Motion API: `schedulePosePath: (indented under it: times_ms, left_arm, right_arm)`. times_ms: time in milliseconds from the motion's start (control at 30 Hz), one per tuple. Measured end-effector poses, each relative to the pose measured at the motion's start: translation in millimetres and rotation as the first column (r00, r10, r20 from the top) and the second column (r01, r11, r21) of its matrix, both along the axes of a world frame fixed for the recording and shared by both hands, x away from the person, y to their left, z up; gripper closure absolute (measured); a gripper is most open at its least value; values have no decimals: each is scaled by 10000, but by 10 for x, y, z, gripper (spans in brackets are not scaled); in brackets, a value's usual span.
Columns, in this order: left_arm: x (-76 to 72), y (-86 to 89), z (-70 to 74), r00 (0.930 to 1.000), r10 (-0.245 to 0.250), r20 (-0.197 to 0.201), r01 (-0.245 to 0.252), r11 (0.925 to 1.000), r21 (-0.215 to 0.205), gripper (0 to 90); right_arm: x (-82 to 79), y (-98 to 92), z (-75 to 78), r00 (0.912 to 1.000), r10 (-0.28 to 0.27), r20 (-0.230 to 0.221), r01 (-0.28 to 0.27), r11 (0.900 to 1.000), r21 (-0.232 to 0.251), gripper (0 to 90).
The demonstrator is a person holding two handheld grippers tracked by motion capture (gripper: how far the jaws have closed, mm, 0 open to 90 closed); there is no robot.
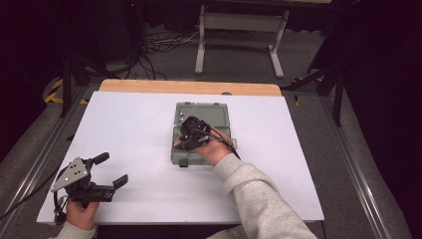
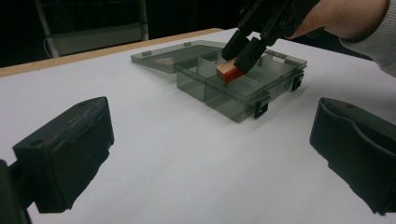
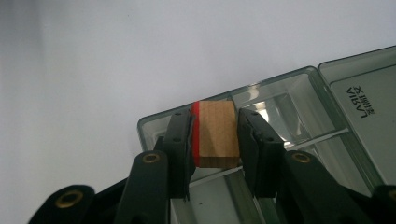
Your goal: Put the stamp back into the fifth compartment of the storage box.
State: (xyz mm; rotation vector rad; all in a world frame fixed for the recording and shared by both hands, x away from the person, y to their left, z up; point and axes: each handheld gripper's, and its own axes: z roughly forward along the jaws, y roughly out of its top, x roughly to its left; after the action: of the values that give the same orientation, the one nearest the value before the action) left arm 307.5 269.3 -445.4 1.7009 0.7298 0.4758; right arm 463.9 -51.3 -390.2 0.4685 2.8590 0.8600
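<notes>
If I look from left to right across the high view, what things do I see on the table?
Left tool → box with the right tool over it, holding a block.

A small wooden block [image 3: 215,134] with one red face sits clamped above the open, smoky-clear compartment box [image 3: 299,100].

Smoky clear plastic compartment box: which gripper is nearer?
Right. The right gripper is over the smoky clear plastic compartment box, shut on a red-edged wooden block. The left gripper sits open near the table's front left corner, well away from it.
</notes>
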Motion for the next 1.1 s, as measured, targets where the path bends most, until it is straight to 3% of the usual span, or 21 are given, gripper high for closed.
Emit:
schedulePosePath:
  times_ms: [1100]
  left_arm:
    - [0, 0, 0, 10000, 5, -3, -5, 10000, 2, 5]
  right_arm:
    - [5, 104, -148, 9981, 207, -582, -248, 9972, -710, 660]
